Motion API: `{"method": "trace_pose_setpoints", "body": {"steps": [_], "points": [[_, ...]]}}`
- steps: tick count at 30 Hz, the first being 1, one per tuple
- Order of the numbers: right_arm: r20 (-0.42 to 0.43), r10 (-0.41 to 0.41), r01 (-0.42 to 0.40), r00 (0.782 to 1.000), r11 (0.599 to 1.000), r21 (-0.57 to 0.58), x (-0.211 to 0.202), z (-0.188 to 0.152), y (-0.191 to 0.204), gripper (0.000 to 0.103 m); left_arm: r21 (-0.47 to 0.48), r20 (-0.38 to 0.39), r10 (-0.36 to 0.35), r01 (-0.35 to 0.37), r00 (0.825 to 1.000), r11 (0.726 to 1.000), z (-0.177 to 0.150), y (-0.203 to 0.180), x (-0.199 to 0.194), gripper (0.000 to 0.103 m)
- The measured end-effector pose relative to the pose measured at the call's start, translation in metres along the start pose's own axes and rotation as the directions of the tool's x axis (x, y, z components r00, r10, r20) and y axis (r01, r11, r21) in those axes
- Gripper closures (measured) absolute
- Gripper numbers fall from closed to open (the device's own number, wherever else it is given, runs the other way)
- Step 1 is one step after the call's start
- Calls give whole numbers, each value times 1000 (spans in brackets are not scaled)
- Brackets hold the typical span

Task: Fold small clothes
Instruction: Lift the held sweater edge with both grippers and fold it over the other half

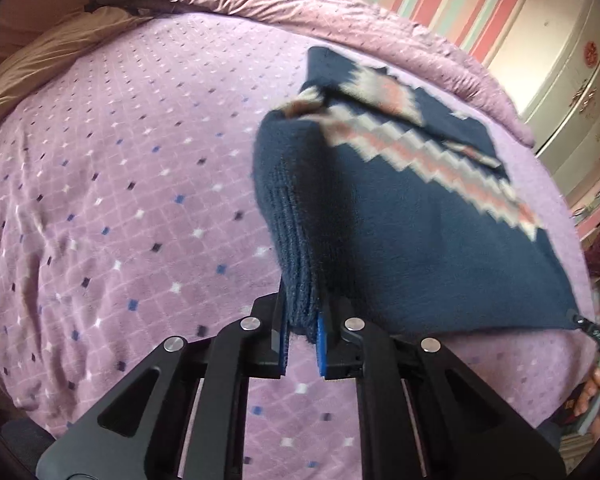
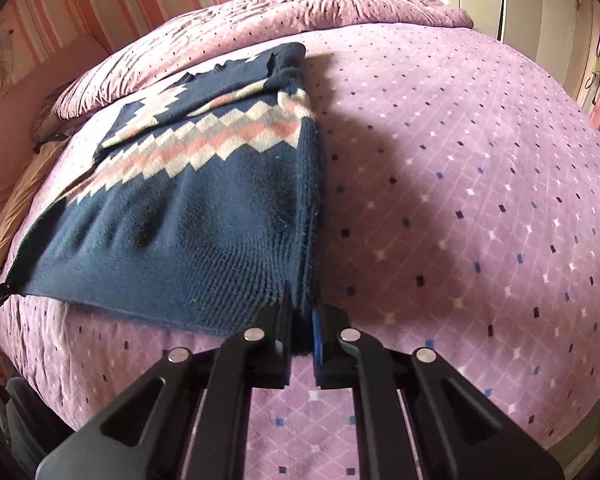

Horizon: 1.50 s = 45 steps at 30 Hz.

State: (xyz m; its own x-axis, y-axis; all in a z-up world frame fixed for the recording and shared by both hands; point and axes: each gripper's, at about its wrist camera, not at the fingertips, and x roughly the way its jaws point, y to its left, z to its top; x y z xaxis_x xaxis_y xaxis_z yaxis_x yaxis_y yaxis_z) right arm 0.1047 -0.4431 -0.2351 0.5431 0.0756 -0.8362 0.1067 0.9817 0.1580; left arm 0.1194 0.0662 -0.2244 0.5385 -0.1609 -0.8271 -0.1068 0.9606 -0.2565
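A small navy knitted sweater (image 1: pixel 412 232) with a white, pink and grey zigzag band lies on the purple bed, its sleeves folded in. My left gripper (image 1: pixel 302 324) is shut on the sweater's near left hem corner, and the ribbed edge rises from between its blue pads. In the right wrist view the same sweater (image 2: pixel 188 216) stretches away to the left, and my right gripper (image 2: pixel 302 324) is shut on its near right hem corner. The near hem hangs taut between the two grippers, lifted a little off the bed. The right gripper's tip (image 1: pixel 598 336) shows at the sweater's far corner.
The bedspread (image 1: pixel 132 208) is lilac with small diamonds. A rumpled purple quilt (image 1: pixel 300 4) lies along the far side and a tan pillow (image 1: pixel 28 64) sits at one end. A cream wardrobe (image 1: pixel 572 80) and a striped wall stand beyond. A hand (image 1: pixel 596 396) shows at the right edge.
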Motion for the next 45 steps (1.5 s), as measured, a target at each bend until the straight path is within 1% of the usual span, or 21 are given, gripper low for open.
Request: {"method": "trace_pose_setpoints", "body": {"steps": [2,5,6,7,8,9,10,11,12,15,20,22,24,25,27,29,30,31,33,40,45], "points": [[-35,-14,13,999,1000,-12,13,-3,0,96,9,-29,13,-13,999,1000,-5,2,13,95],[-48,-19,17,999,999,-40,22,-7,5,96,59,-16,36,-35,999,998,-8,-5,16,95],[-43,-13,11,999,999,-35,22,-9,5,92,67,-10,40,-39,999,997,-7,-6,15,94],[-46,-4,3,999,1000,-21,23,-9,3,83,89,-7,48,-47,999,995,-7,-9,15,94],[-58,8,-8,998,1000,0,24,-10,-1,49,114,5,64,-64,998,991,-8,-11,14,89],[-60,18,-17,998,1000,22,23,-12,-6,19,134,18,77,-79,997,988,-10,-12,13,80],[-41,24,-23,999,999,33,20,-15,-8,18,161,39,98,-103,994,982,-12,-13,11,71],[-21,32,-31,999,999,34,15,-16,-10,18,188,66,123,-134,990,973,-15,-13,8,54],[-16,41,-41,999,999,21,11,-19,-12,19,203,93,126,-143,988,969,-18,-12,3,41],[-13,63,-63,998,998,11,5,-26,-17,19,208,105,81,-102,991,973,-23,-3,-4,39],[-12,105,-104,994,993,60,13,-31,-17,20,164,74,57,-68,996,984,-23,5,4,38],[-14,98,-97,995,992,80,21,-29,-13,29,144,57,49,-57,997,988,-21,4,12,38],[-29,87,-83,996,991,102,30,-27,-11,47,125,39,30,-35,999,992,-20,3,21,38],[-36,75,-71,997,991,113,36,-25,-10,52,122,30,31,-34,999,992,-19,2,25,39],[-37,67,-62,997,990,127,41,-23,-9,68,104,13,17,-18,1000,994,-18,2,33,41],[-45,83,-76,996,987,142,45,-21,-8,75,83,-2,0,0,1000,997,-17,1,40,46],[-49,81,-73,996,987,140,46,-20,-7,87,73,-9,-16,16,1000,997,-15,1,42,64],[-52,92,-84,994,987,134,47,-18,-5,93,73,-15,-27,28,1000,997,-15,-1,44,74],[-58,87,-80,995,991,110,47,-17,2,95,85,-18,-13,15,1000,996,-13,-7,44,94],[38,108,-109,993,994,28,18,3,22,96,100,44,3,-7,999,995,8,-19,20,96],[126,141,-141,982,990,-4,-7,39,31,96,125,128,-40,24,991,992,48,-37,-5,96]]}}
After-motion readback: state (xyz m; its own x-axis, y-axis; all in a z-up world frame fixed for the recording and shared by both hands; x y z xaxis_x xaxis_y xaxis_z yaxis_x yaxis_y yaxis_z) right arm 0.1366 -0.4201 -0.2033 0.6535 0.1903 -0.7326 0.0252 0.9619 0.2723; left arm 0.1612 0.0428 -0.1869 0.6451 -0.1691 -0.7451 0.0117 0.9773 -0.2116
